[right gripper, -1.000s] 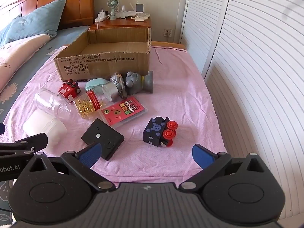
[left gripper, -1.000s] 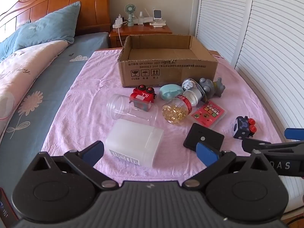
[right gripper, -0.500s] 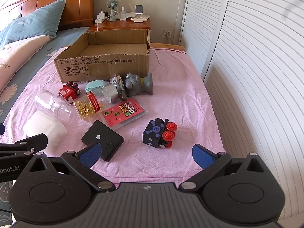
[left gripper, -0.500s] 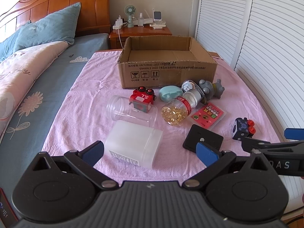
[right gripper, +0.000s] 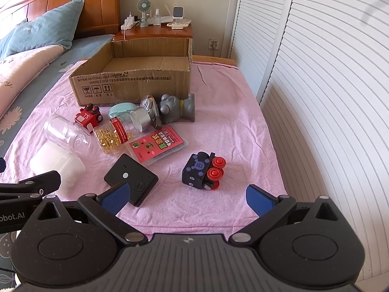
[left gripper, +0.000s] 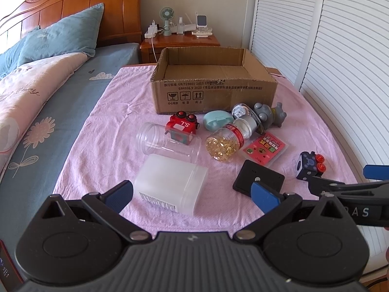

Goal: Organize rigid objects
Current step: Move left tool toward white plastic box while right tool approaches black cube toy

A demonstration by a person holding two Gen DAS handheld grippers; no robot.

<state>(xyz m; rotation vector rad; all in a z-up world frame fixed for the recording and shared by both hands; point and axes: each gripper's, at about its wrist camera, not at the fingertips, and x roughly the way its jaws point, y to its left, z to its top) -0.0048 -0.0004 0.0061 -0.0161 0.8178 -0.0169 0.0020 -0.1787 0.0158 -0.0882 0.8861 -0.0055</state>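
An open cardboard box stands at the back of a pink cloth. In front of it lie a red toy train, a clear jar, a frosted white container, a pill bottle, a teal case, a grey figure, a red card pack, a flat black device and a dark blue toy train. My left gripper is open just short of the white container. My right gripper is open, near the blue train.
The pink cloth covers a bed corner; blue bedding and pillows lie to the left. A wooden nightstand with a small fan stands behind the box. White louvred doors run along the right side.
Both grippers have drifted slightly back and up, so the objects sit a little farther away in view. Nothing on the cloth has moved.
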